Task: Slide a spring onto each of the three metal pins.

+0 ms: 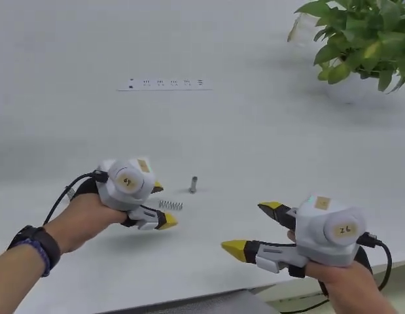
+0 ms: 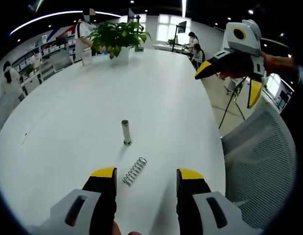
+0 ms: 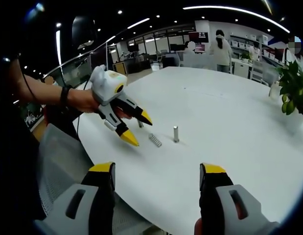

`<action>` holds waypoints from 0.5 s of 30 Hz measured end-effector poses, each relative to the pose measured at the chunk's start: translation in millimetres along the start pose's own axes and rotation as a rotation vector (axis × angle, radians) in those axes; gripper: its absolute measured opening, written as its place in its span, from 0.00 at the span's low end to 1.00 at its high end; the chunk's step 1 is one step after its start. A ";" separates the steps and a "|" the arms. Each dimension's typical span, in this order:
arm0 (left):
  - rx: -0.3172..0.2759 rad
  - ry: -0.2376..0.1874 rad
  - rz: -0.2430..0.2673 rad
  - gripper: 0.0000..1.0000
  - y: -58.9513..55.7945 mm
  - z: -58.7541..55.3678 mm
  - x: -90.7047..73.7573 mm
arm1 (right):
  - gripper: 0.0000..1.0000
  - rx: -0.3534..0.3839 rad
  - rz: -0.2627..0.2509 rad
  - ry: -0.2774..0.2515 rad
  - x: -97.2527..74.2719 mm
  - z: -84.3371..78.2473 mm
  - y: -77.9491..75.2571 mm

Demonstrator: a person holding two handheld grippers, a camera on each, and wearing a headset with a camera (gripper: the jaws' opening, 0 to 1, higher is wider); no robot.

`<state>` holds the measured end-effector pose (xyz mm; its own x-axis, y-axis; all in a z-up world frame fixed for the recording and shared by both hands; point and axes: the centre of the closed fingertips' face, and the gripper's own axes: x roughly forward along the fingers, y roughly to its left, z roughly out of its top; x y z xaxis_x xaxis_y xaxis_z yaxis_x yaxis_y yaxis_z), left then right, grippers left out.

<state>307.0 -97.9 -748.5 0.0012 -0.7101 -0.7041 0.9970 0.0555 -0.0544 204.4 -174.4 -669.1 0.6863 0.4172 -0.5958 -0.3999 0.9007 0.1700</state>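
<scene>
**A:** White table point(image 1: 254, 131), open office behind it, potted plant point(image 1: 359, 39) at the far corner. Where's the spring point(image 2: 134, 171) at?

**B:** Lying flat right between the left gripper point(image 2: 147, 173) tips. Jaws are spread wide, holding nothing. Pin point(image 2: 125, 132) stands upright just beyond it. Right gripper point(image 3: 157, 168) is gaping too, empty, well apart.

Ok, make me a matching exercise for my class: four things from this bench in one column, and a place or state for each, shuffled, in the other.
Things:
1. spring
2. pin
3. plant
4. power strip

Place or state:
a. standing upright
b. green, far right
c. on its side, near the pin
d. white and flat, far side

Pairs: 1-c, 2-a, 3-b, 4-d
</scene>
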 end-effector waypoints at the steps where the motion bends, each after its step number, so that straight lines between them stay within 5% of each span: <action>1: -0.006 0.001 -0.004 0.43 -0.2 -0.7 1.8 | 0.69 0.000 0.000 0.001 0.0 -0.1 0.2; 15: -0.027 0.064 -0.036 0.39 -0.7 -19.3 22.6 | 0.68 0.003 0.005 0.009 -0.2 -3.5 0.0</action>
<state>304.9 -100.5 -778.0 -0.0404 -0.6655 -0.7453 0.9939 0.0501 -0.0987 202.2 -174.9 -671.7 0.6787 0.4207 -0.6020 -0.4013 0.8989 0.1757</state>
